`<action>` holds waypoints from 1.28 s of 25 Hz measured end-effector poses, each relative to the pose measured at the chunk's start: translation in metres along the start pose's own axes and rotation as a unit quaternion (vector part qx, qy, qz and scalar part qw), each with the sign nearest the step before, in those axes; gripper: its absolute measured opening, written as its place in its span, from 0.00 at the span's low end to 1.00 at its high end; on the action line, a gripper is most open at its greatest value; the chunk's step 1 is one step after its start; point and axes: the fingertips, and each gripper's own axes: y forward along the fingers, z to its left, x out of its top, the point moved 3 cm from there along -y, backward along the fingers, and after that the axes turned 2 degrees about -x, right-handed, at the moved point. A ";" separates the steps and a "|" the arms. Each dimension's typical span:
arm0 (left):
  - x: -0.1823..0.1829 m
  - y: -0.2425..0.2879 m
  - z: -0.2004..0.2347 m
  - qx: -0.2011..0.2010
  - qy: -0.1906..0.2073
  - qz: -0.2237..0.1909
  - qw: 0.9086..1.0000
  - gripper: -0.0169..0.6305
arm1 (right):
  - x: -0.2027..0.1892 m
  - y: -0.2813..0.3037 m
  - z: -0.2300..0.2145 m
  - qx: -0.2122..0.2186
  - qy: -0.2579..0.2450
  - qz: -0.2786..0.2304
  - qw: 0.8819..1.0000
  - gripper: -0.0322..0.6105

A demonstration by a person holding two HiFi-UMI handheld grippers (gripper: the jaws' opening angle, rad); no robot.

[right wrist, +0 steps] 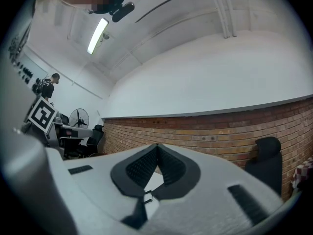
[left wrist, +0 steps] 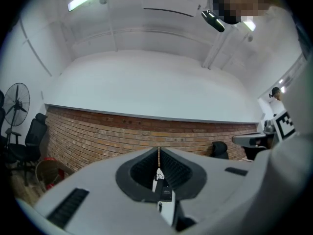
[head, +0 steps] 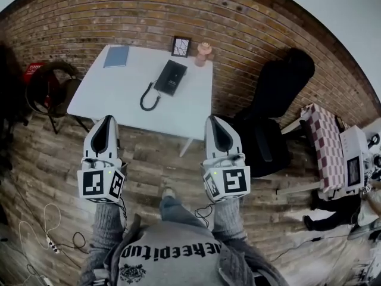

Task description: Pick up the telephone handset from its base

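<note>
Pale lettering across the chest of a grey sweatshirt, only partly legible, apparently ending in "KEEPITUP". Below it a small dark crest, too small to read. Black-and-white square code markers, patterns only, on the cubes of the left gripper and right gripper.

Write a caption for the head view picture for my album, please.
Left gripper and right gripper, both shut, point toward a white table with a black telephone on it.
</note>
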 end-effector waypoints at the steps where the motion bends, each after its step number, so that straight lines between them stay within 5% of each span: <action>1: -0.001 0.009 0.002 0.003 0.001 0.000 1.000 0.05 | -0.001 0.010 -0.004 0.003 0.000 -0.002 1.000 0.06; 18: -0.023 0.131 -0.005 0.032 0.010 -0.009 0.999 0.05 | -0.033 0.127 -0.082 0.043 0.016 -0.019 0.999 0.06; 32: -0.042 0.179 0.008 0.029 0.014 0.011 0.999 0.05 | -0.055 0.176 -0.094 0.045 0.032 -0.017 0.998 0.06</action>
